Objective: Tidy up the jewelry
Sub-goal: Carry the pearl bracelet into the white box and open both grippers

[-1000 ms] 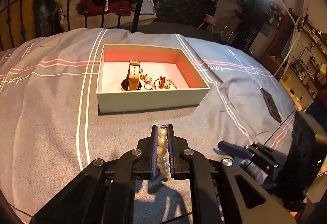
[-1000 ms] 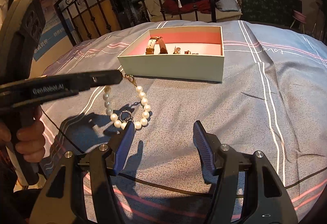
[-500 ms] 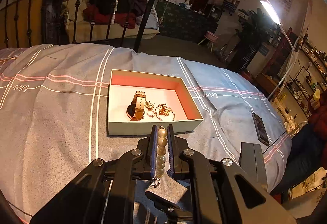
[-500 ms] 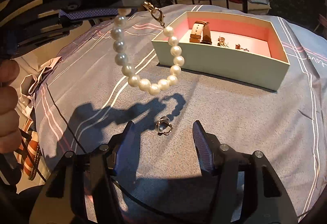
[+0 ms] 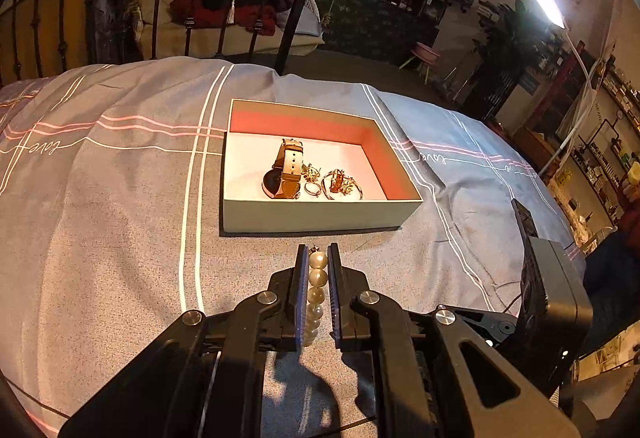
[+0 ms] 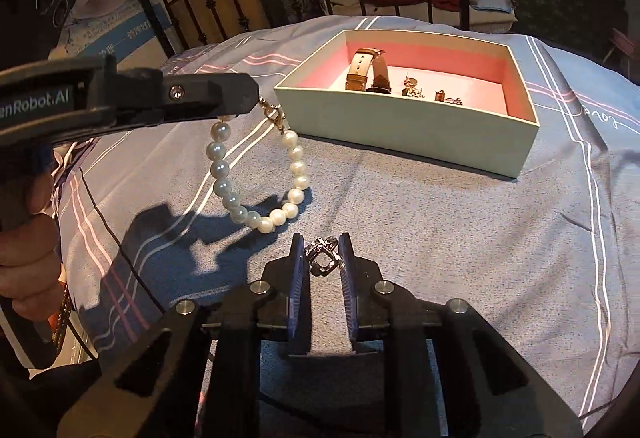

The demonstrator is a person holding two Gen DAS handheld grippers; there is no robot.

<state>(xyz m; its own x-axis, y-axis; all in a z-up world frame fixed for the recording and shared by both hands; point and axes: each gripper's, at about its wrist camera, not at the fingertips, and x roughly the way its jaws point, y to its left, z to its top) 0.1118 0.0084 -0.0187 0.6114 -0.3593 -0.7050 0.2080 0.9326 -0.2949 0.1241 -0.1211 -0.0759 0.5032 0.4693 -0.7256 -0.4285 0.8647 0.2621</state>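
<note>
On the grey striped bedspread [image 5: 120,238], a pale green box [image 5: 312,214] with a pink lining sits toward the foot rail, open side up so pieces can be dropped in from above. It already holds a brown-strapped watch [image 5: 286,174] and a small heap of gold jewelry [image 5: 334,184] gathered near its front wall.

The left gripper [image 5: 318,266] is clenched on a pearl bracelet [image 6: 256,182], pinching several beads in a row between its pads. In the right wrist view the rest of the strand hangs in a loop below the jaws, gold clasp [image 6: 274,116] uppermost, clear of the cover and just short of the box's near left corner. Holding it by one end likely keeps the loop from snagging while it is carried over the wall.

The right gripper [image 6: 323,258] is low over the bedspread, nearer the person than the box, and its jaws are closing around a small silver ring [image 6: 322,256] that sits between the pads. Whether the pads already press on it I cannot tell. Taking the ring low and at the fingertips seems meant to lift it without catching the fabric.
</note>
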